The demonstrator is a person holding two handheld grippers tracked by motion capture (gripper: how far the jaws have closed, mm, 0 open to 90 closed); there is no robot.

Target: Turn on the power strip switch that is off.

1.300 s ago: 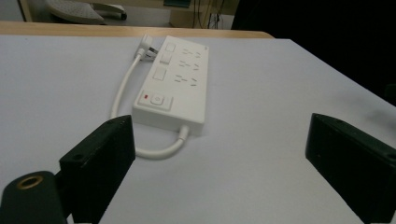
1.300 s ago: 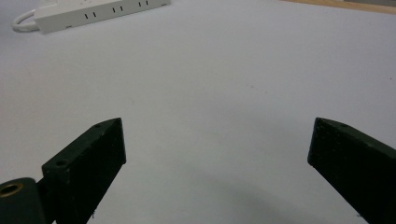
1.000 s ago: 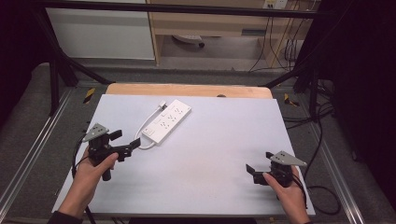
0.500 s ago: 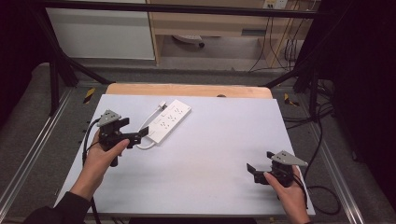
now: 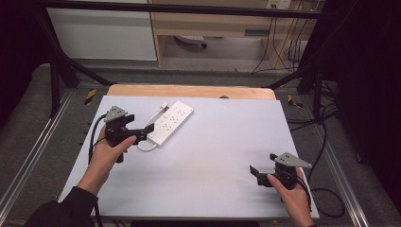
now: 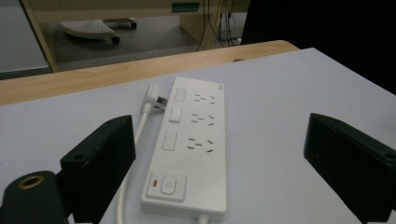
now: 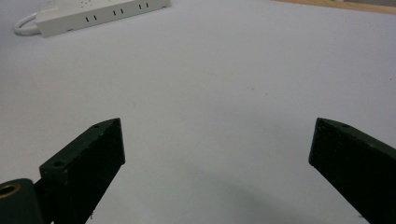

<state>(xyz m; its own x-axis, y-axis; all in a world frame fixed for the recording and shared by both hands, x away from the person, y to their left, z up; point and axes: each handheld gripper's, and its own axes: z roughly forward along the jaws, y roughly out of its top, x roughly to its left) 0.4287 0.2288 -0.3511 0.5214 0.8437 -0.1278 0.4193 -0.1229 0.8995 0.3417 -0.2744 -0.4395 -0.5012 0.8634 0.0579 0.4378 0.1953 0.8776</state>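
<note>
A white power strip (image 5: 171,123) lies on the pale table (image 5: 213,156), left of centre, with its plug (image 5: 164,105) at the far end and its cord looped beside it (image 5: 146,146). My left gripper (image 5: 144,132) is open, its tips right at the strip's near end. In the left gripper view the strip (image 6: 191,140) sits between the wide-apart jaws of that gripper (image 6: 219,125), its red-marked switch (image 6: 166,185) nearest. My right gripper (image 5: 262,163) stands open near the front right corner with nothing between its jaws. In its own view, the right gripper (image 7: 217,126) faces bare table, with the strip (image 7: 93,11) far off.
A wooden board edge (image 5: 189,91) runs along the table's back. Beyond it stand a cabinet and a chair base (image 5: 189,40) on the floor. Cables (image 5: 326,142) hang off the right side. Metal frame rails flank the table.
My left gripper has moved forward and rightward across the table to the power strip's near end. The right gripper has stayed where it was.
</note>
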